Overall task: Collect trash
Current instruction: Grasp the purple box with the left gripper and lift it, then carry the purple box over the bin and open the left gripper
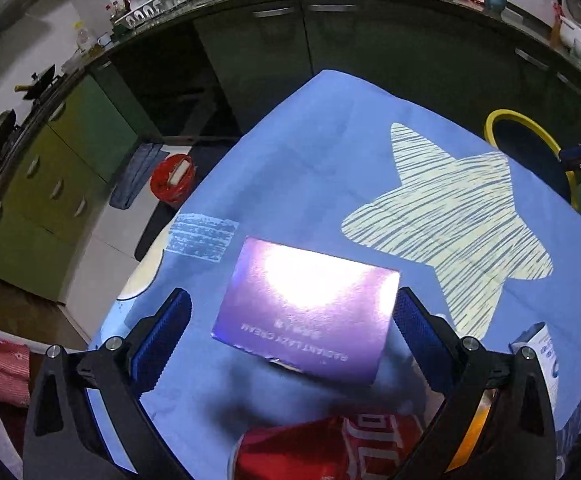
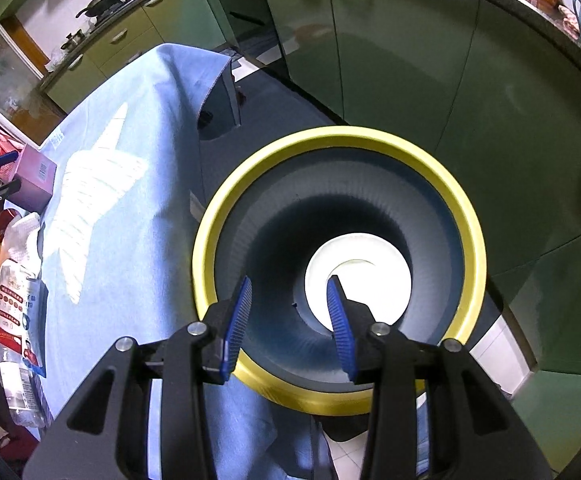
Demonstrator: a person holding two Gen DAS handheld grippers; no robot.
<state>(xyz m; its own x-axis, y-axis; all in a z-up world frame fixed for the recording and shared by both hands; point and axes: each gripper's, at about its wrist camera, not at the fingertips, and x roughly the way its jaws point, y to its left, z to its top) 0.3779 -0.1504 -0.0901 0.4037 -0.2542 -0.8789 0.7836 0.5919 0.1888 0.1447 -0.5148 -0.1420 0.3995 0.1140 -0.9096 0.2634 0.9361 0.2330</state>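
While the right gripper (image 2: pixel 288 308) hangs spread and empty over the yellow-rimmed bin (image 2: pixel 466 216), where a white plate (image 2: pixel 386 264) already lies, much trash waits on the table (image 1: pixel 290 152) beside the bin: the left gripper (image 1: pixel 292 320) straddles a purple box (image 1: pixel 306 312), jaws wide, not yet pinching; a red can (image 1: pixel 330 448) and a packet (image 2: pixel 14 292) lie nearby.
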